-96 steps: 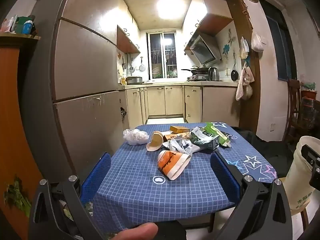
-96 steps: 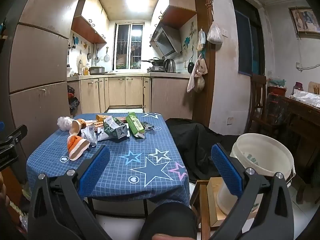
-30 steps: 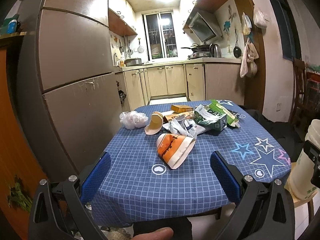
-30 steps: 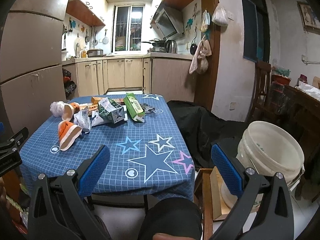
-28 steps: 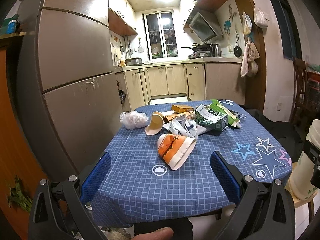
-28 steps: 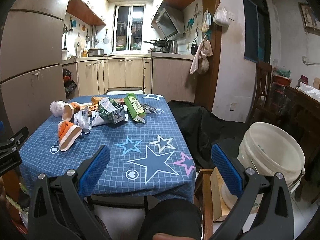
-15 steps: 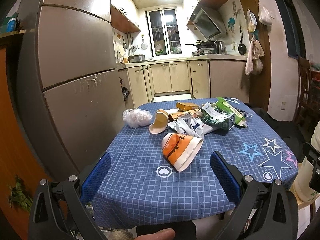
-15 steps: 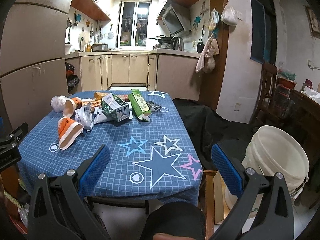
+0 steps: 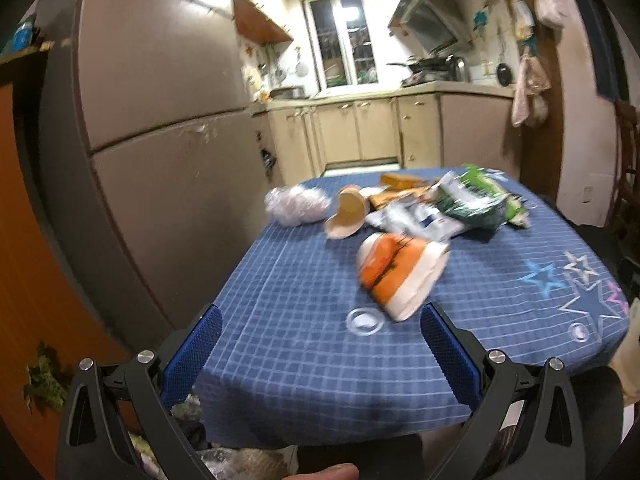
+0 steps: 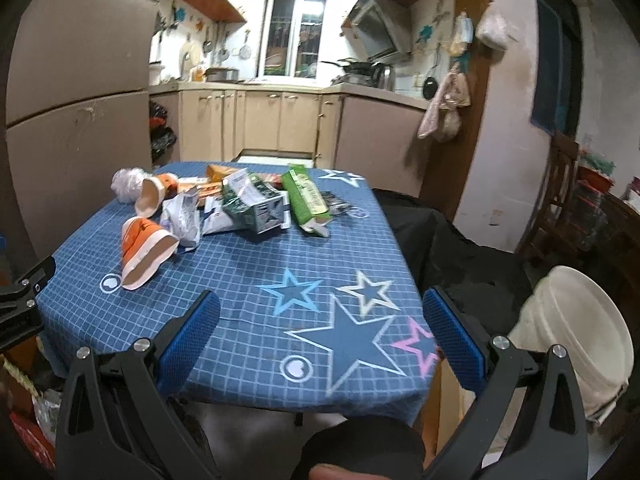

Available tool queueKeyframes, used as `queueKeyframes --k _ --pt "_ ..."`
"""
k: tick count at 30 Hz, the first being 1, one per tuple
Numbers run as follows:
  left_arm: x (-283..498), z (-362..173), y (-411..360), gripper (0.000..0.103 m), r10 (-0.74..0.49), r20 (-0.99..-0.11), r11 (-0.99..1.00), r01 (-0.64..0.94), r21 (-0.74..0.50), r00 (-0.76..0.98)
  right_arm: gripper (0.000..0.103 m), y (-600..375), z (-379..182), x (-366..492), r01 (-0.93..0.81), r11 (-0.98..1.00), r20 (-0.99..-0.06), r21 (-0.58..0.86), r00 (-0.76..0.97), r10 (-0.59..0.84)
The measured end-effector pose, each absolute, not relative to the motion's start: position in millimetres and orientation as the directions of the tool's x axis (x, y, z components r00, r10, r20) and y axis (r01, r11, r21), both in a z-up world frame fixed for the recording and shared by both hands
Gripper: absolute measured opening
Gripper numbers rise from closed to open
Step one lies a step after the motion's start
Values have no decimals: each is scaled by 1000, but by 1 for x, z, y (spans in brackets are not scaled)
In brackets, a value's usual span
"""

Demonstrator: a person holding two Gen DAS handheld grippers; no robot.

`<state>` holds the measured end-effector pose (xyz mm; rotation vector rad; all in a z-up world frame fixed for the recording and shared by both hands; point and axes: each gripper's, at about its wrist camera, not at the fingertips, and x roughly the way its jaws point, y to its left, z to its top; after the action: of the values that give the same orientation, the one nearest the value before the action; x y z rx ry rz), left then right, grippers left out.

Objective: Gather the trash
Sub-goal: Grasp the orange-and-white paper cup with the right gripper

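Two grippers spread, empty; left view blurred, bucket (image 10: 576,340) edge-cropped.

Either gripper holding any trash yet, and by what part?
Nothing held. The left gripper and right gripper are both open and empty, short of the orange cup.

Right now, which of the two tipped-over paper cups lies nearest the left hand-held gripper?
The larger orange-and-white paper cup, just beyond the left hand-held gripper. The smaller tan paper cup lies farther back beside the crumpled clear plastic bag.
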<state>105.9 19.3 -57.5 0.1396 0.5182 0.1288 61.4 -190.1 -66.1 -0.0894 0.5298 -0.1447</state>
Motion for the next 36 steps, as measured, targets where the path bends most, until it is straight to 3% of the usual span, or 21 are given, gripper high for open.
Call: queueKeyframes --k 9,11,16,19,24,36 --pt "136 -76 70 100 187 -563 982 -152 108 805 97 -158 -83 103 -98 991 -535 -85 844 37" --pt "144 -81 75 100 186 -584 982 -155 104 790 89 -149 -87 115 -154 986 -555 -62 826 94" --pt "159 -92 82 100 195 -612 981 -167 103 766 57 -131 -105 152 -281 959 -631 31 739 237" --pt "165 -96 84 100 197 -620 980 -168 105 759 46 -125 -115 171 -366 923 -647 122 675 354" --pt "176 -104 87 100 199 -637 979 -172 105 745 34 -115 -123 194 -401 898 -642 183 643 418" --pt "194 -116 90 100 195 -668 980 -173 100 718 21 -103 -140 228 -426 852 -656 305 554 512"
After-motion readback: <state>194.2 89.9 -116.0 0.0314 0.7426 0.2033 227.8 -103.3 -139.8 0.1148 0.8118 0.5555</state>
